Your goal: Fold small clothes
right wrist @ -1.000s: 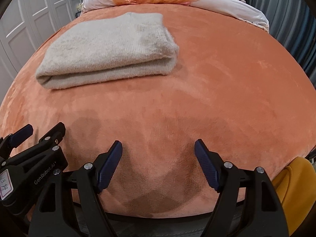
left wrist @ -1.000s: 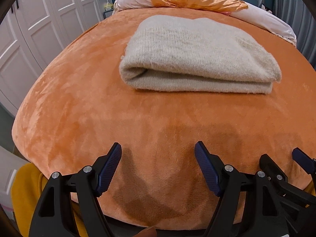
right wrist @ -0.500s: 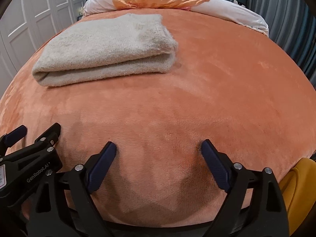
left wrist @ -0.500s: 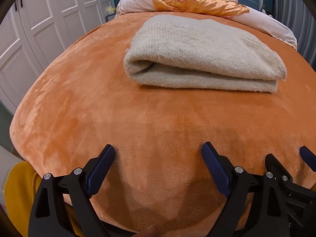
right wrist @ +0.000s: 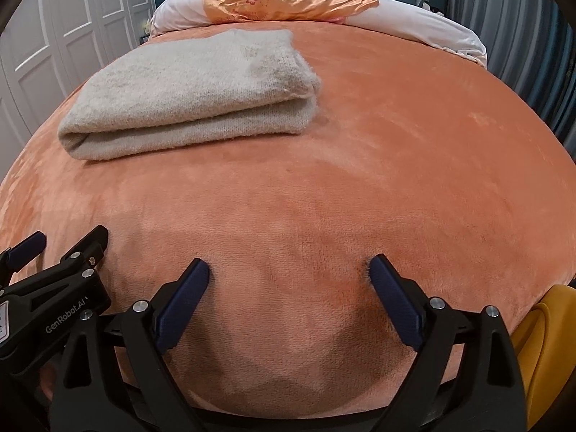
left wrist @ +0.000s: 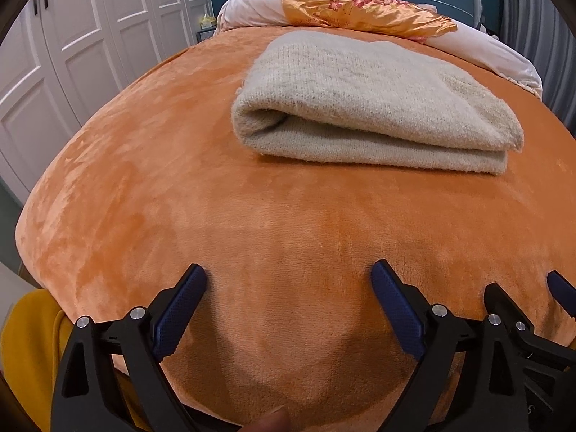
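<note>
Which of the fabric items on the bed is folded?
The beige knit garment, doubled into a flat stack mid-bed; the floral satin quilt and white bedding lie bunched at the headboard.

Both wrist views look low across the bed (left wrist: 144, 198), sharing the folded sweater (right wrist: 187, 100).

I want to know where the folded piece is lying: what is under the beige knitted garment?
The beige knitted garment rests folded on the orange plush blanket covering the bed. Anything tucked between its layers is hidden.
</note>
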The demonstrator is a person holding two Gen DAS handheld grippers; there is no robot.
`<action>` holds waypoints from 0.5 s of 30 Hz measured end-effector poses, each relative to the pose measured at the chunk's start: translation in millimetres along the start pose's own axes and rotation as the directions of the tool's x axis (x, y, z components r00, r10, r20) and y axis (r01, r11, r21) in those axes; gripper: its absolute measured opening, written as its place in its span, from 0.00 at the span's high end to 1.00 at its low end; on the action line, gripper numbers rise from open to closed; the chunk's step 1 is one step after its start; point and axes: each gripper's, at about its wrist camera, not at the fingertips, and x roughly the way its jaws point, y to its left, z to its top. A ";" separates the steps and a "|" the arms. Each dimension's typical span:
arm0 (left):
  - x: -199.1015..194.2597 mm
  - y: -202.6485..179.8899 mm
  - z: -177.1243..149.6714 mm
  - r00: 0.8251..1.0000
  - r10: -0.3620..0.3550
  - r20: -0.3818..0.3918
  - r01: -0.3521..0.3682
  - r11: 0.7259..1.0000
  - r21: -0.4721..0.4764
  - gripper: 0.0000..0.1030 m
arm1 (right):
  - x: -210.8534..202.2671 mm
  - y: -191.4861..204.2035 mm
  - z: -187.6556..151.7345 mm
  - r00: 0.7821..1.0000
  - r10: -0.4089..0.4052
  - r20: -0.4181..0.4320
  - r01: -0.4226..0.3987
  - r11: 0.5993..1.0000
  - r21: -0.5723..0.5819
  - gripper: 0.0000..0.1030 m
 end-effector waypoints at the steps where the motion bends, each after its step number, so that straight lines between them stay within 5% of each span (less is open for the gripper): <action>1: 0.5 0.5 0.8 1.000 0.001 -0.005 -0.001 1.000 0.001 0.11 | 0.1 -0.1 0.4 1.000 0.000 -0.002 0.000 1.000 0.003 0.14; 15: 5.1 -1.4 9.7 0.998 0.016 -0.062 -0.016 1.000 -0.003 0.11 | 5.3 1.7 9.4 0.999 -0.007 -0.044 0.007 1.000 0.022 0.13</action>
